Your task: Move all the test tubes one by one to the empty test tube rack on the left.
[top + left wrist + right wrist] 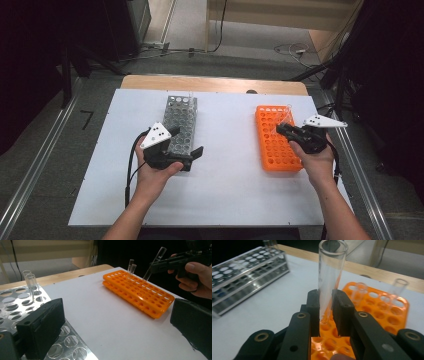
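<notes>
1. Both black jaws of the right gripper (326,315) are pinching a clear glass tube (329,277) between them, squeezing it near its bottom end.
2. Jaws of the left gripper (186,145) are standing wide apart, with nothing between them.
3. That left gripper is resting at the near end of the silver rack (181,122), and one of its jaws is sitting over the rack's round holes.
4. Two more clear tubes (29,282) are standing up at the far end of the silver rack.
5. An orange rack (274,145) is lying on the white table (225,175), well apart from the silver one.
6. Two short tubes (131,267) are standing in holes at the far end of the orange rack.
7. The held tube is hanging just above the orange rack, with its round bottom over the holes. I cannot tell if it is touching the rack.
8. The held tube is leaning a little, not standing straight.
9. It is see-through and looking empty, with its open mouth at the top.
</notes>
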A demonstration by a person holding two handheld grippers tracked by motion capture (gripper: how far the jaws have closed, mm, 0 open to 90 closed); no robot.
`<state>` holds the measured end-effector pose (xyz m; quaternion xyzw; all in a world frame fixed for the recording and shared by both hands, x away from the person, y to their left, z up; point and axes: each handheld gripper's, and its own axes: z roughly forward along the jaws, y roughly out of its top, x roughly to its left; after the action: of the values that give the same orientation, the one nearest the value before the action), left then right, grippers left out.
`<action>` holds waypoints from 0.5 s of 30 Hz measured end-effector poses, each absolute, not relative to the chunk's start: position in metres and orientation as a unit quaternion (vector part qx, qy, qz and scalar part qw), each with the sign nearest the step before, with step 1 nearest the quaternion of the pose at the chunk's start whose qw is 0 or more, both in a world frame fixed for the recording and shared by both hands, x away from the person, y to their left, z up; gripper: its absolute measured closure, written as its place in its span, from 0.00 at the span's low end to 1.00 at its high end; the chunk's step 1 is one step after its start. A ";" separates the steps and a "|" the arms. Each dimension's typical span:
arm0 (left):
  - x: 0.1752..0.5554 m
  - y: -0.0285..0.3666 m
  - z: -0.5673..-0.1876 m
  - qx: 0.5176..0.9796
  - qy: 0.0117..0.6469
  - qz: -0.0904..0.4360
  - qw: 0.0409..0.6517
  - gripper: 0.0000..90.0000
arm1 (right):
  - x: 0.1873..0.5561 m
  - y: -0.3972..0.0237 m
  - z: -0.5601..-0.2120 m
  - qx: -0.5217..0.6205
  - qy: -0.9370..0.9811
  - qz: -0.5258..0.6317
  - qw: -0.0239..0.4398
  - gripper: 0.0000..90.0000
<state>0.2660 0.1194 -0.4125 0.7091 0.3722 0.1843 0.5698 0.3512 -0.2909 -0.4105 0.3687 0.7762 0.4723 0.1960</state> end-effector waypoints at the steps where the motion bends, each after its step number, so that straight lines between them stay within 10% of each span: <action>1: 0.266 0.118 -0.412 0.708 0.371 0.184 0.572 0.00 | 0.348 -0.287 -0.410 0.365 0.777 0.476 0.191 0.83; 15: 0.261 0.102 -0.407 0.715 0.348 0.168 0.582 0.00 | 0.314 -0.231 -0.419 0.311 0.801 0.498 0.119 0.83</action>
<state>0.2612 0.1015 -0.4069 0.7153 0.3484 0.1683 0.5820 0.3139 -0.2315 -0.4192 0.3108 0.8008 0.4980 0.1189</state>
